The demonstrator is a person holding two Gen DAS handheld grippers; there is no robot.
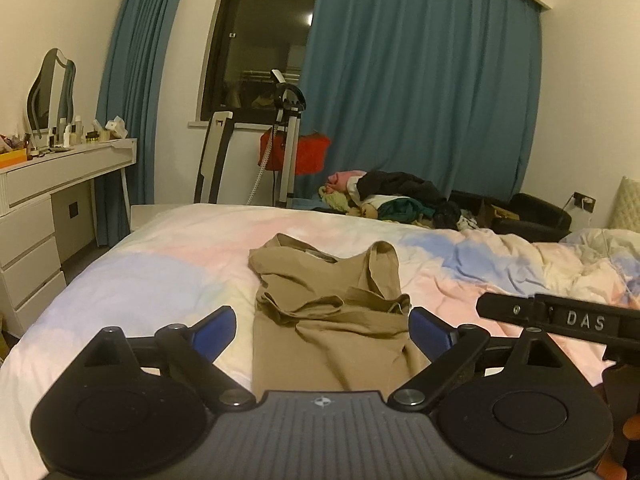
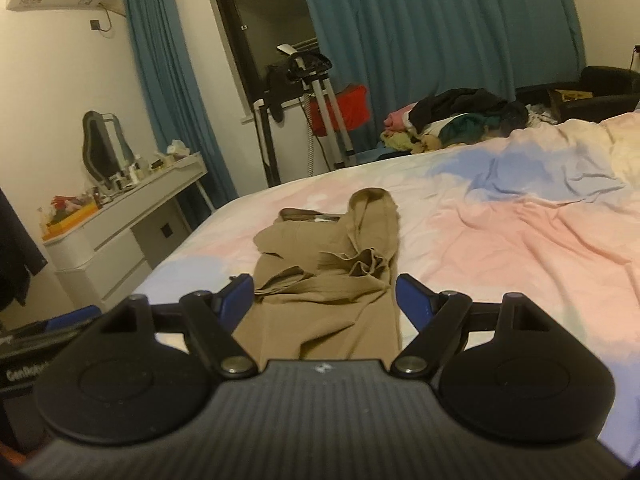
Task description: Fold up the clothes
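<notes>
Plainly, "DAS" lettering on right tongs (image 2: 325, 296), white raised.

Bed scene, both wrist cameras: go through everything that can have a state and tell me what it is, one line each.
Tan garment: lying on the bed, partly folded, rumpled, held by neither claw.
Left claw: open, empty.
Right claw: open, empty.
Curtains: partly drawn, window gap uncovered.
Clothes pile: heaped, unfolded.
Bedsheet: wrinkled.
</notes>
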